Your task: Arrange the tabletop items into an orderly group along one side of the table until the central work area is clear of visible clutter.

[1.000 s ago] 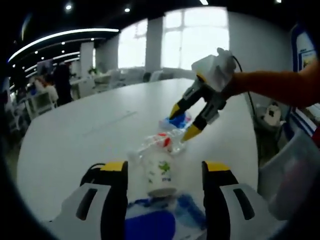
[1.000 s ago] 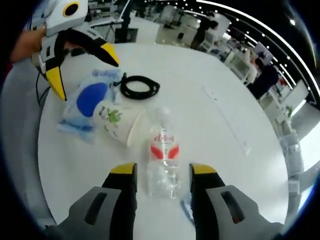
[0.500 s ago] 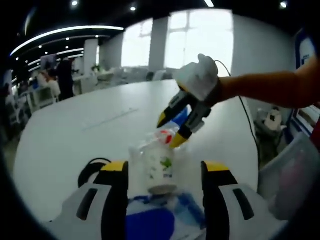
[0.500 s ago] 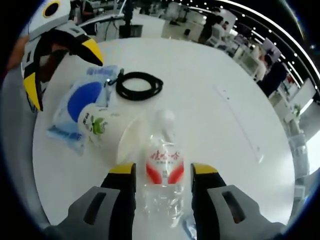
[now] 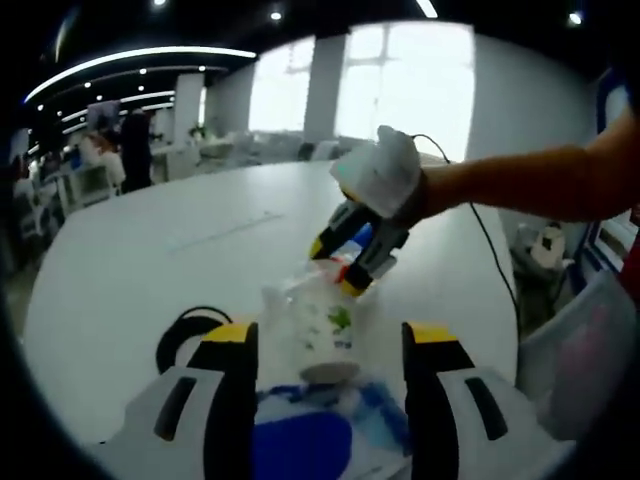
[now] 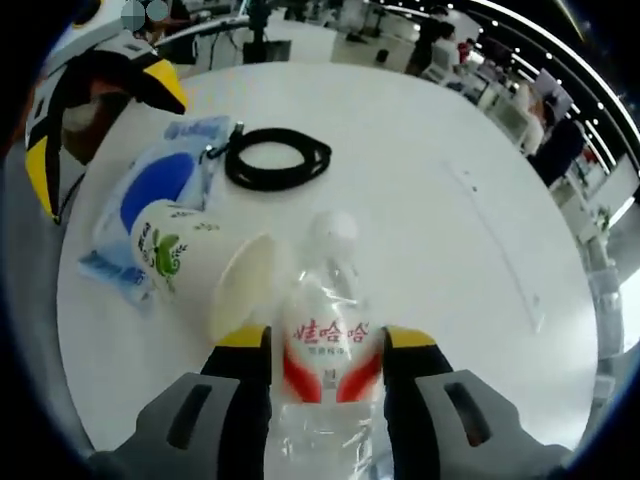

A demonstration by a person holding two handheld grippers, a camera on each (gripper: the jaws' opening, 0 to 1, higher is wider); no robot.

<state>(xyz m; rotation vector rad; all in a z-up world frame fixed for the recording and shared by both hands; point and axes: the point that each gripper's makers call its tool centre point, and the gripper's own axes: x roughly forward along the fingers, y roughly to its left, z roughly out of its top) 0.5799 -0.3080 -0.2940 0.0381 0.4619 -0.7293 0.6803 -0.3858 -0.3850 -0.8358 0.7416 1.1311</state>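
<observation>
A clear water bottle [image 6: 325,300] with a red label lies on the white table [image 6: 430,190]. My right gripper [image 6: 327,340] is open, with one jaw on each side of the bottle's label. A paper cup [image 6: 185,265] with a green print lies on its side, touching the bottle's left. Part of the cup rests on a blue-and-white pack [image 6: 150,195]. Beyond them is a black cable loop [image 6: 278,158]. My left gripper [image 5: 330,335] is open just short of the cup [image 5: 325,335] and above the pack [image 5: 300,445]. It appears as the left gripper [image 6: 100,130] at upper left. The right gripper [image 5: 335,265] straddles the bottle [image 5: 300,290].
The table's [image 5: 120,260] far half is bare white surface. The cable loop [image 5: 180,335] lies left of my left jaw. An orange-sleeved arm [image 5: 540,180] reaches in from the right. A grey seat or bin [image 5: 580,350] stands past the table's right edge. People and desks are far behind.
My right gripper has moved forward and down, so the bottle now lies between its jaws. The left gripper has hardly shifted. The things on the table stay where they were.
</observation>
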